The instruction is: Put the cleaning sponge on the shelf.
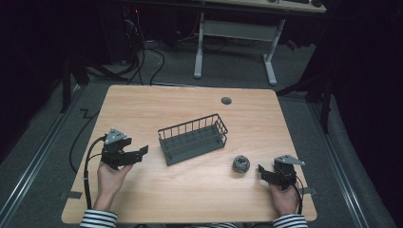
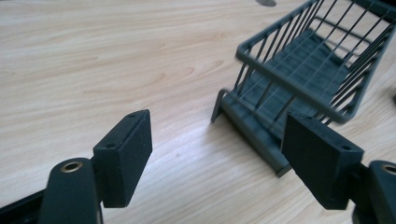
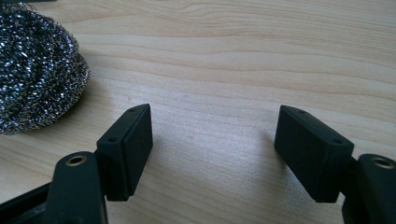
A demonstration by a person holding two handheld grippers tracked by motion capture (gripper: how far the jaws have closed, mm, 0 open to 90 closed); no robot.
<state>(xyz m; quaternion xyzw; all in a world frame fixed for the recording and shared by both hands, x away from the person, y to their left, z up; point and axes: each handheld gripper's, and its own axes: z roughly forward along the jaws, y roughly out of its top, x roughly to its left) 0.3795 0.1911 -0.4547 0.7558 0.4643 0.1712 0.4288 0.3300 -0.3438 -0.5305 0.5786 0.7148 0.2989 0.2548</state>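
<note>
I hold my left gripper low over the left part of the wooden table, my left hand wrapped around its body and its cable trailing back along my striped sleeve. Its jaws stand spread wide with nothing between them, and they face toward the grey wire basket that sits near the middle of the table. In the left gripper view the basket lies ahead and to the right, its near end just beyond my right-hand pad, apart from it; the other pad hangs over bare wood. The basket is upright on its base, set at a slant to the table's edges, and I see nothing inside it. My right gripper rests near the right front corner, gripped by my right hand, the grey three-cornered plate on top. Its jaws are also parted wide and empty, pointing left toward a steel wool scourer, a round coil of shiny wire lying on the wood between the basket and that gripper, touching neither. In the right gripper view the scourer sits ahead and off to the left, outside the gap between my pads. A small round grey grommet is set in the table's far side.
</note>
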